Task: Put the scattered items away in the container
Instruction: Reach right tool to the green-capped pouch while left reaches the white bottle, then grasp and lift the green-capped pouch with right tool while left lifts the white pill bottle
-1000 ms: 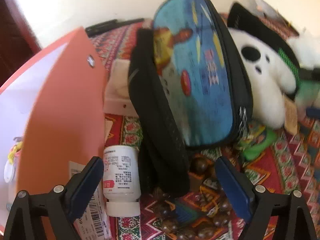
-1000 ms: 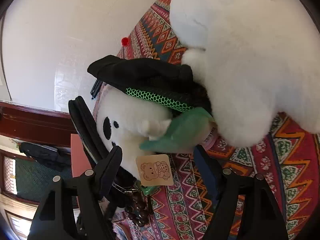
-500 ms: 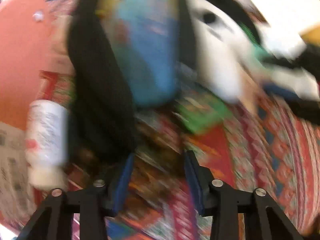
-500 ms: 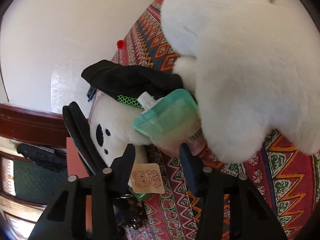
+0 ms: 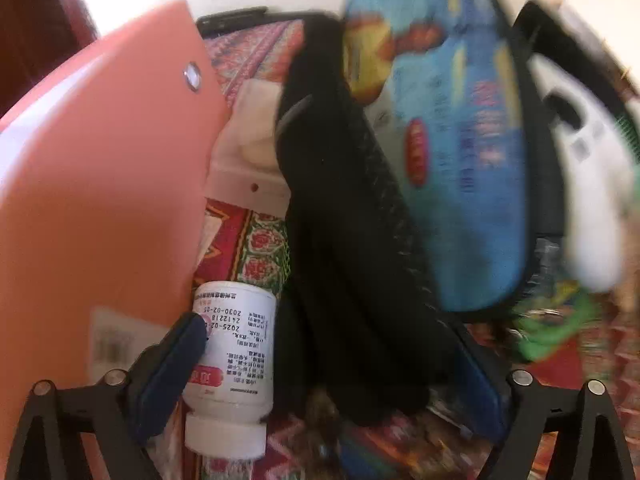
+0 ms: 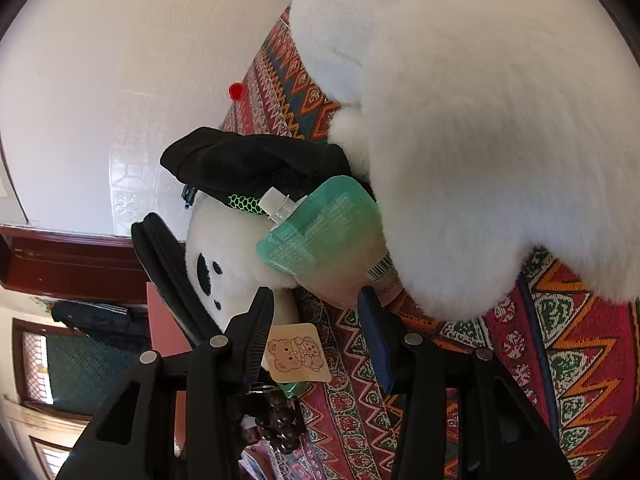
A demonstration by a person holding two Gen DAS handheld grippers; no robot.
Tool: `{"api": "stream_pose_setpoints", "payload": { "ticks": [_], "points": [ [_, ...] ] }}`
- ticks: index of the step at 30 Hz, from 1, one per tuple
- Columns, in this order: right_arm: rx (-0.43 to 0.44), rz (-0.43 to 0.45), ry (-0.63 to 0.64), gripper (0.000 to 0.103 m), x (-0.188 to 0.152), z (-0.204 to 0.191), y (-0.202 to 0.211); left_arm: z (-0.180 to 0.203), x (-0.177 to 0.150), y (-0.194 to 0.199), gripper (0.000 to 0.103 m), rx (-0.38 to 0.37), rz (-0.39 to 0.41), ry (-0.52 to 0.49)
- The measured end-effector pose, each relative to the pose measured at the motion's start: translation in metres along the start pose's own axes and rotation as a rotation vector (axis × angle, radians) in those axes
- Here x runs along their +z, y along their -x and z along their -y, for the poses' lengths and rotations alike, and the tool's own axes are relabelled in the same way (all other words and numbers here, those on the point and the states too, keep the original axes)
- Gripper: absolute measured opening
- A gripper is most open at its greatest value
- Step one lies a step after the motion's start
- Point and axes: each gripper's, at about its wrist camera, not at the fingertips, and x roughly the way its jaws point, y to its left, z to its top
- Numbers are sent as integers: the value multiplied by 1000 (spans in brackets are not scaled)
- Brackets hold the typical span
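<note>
A green pouch (image 6: 320,240) hangs tilted between my right gripper (image 6: 316,320) and a big white plush (image 6: 480,120), spout toward ten o'clock, its bottom edge pinched between the pads. The grip is low on a soft, slack pack, so I judge it could fold or slip out on the lift, and the plush pressed against it at three o'clock could drag it askew. A small panda toy (image 6: 228,256) sits at nine o'clock of the pouch, its paper tag (image 6: 298,352) just under the fingers (easy to snag by mistake).

On the other side, my left gripper (image 5: 332,360) is spreading wide, nothing pinched. A white bottle (image 5: 232,360) lies on the patterned cloth (image 5: 264,248) just beside the left pad, cap toward six o'clock, and a black pouch (image 5: 352,240) fills the rest of the gap. Closing here, I might catch both, or roll the bottle away. The pink container (image 5: 100,180) stands at nine o'clock, its wall near the left finger, so a careless swing could knock it.
</note>
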Motion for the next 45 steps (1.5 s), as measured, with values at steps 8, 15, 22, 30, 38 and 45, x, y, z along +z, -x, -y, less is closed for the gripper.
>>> {"api": "stream_pose_setpoints", "payload": {
  "ticks": [8, 15, 22, 30, 38, 45],
  "points": [
    [0, -5, -9, 47, -3, 1, 4, -27, -23, -10, 99, -325, -231, 271],
    [1, 22, -28, 47, 0, 0, 7, 7, -40, 52, 97, -238, -91, 56],
    [19, 22, -41, 5, 1, 0, 3, -51, -42, 38, 61, -368, -195, 195],
    [20, 108, -15, 54, -1, -27, 20, -81, -30, 66, 49, -455, -158, 167],
    [7, 95, -221, 89, -1, -8, -18, -51, -10, 67, 49, -518, -138, 134],
    [57, 175, -275, 83, 6, -8, -33, -1, -22, 37, 61, -484, -205, 80]
  ]
}}
